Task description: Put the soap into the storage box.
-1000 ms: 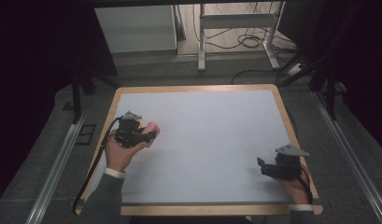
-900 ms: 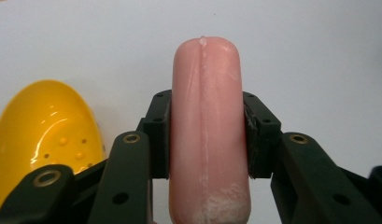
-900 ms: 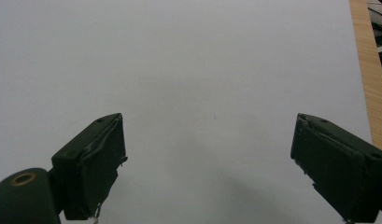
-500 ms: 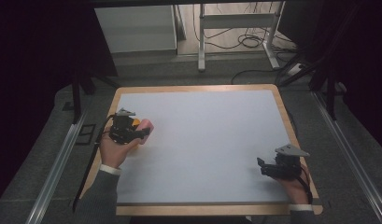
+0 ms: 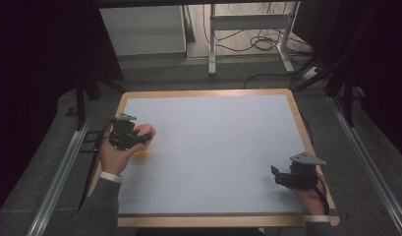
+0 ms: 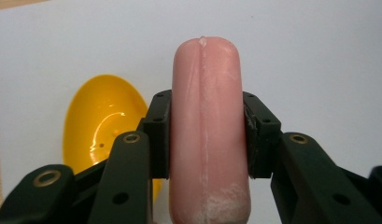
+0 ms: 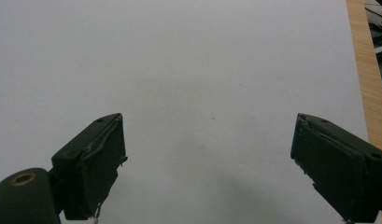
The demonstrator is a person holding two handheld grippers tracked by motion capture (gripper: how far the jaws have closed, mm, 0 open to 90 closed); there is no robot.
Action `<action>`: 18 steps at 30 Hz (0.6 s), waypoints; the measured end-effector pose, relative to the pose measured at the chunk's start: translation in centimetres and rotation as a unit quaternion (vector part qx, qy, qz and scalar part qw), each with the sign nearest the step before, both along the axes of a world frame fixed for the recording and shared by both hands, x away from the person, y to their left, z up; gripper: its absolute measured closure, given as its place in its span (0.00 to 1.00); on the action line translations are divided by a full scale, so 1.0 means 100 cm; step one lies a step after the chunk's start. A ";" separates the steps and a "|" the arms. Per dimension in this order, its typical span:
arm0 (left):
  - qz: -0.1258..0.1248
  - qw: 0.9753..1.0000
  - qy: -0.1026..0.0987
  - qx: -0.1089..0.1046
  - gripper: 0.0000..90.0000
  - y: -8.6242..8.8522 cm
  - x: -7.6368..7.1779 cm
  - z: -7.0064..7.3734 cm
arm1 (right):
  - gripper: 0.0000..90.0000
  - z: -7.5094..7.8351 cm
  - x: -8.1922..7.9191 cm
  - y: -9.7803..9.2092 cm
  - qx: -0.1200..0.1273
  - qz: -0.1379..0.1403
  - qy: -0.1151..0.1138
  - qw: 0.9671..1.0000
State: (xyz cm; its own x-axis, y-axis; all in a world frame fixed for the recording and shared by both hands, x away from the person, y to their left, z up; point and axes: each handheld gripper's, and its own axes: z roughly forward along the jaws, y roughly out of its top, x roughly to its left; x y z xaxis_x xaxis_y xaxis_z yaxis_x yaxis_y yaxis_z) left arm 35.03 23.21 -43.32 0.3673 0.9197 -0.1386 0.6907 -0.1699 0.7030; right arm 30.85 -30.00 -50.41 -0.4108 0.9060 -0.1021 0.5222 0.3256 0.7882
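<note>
Already clamped: left gripper [image 6: 205,135] on sausage [image 6: 207,126], long axis running straight ahead between jaws.
Just left and beyond, yellow cup [image 6: 102,123]; right gripper [image 7: 209,163] wide, far off.

left gripper [image 5: 144,139] at table [image 5: 213,147] left edge | sausage [image 6: 207,130] between its jaws, sticking out past tips | shell [image 6: 102,126] on table just left of jaws, below sausage | right gripper [image 5: 276,173] near right front corner, well apart

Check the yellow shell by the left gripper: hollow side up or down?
Up. The yellow shell shows its glossy empty inside, lying on the white table beside the pink sausage clamped in the left gripper.
</note>
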 end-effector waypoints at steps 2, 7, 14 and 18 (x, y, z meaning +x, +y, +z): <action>0.003 1.000 0.000 0.001 0.67 0.003 0.002 0.000 | 0.11 0.000 0.000 0.000 0.001 0.000 0.000 1.000; 0.008 1.000 0.000 0.000 0.67 0.009 0.004 0.002 | 0.11 0.000 0.000 0.000 0.001 0.000 0.000 1.000; 0.016 1.000 0.003 0.003 0.67 0.015 0.008 -0.001 | 0.11 0.000 0.000 0.000 0.001 0.000 0.001 1.000; 0.023 1.000 0.007 0.006 0.67 0.018 0.011 -0.004 | 0.11 0.000 0.000 0.000 0.000 0.000 0.001 1.000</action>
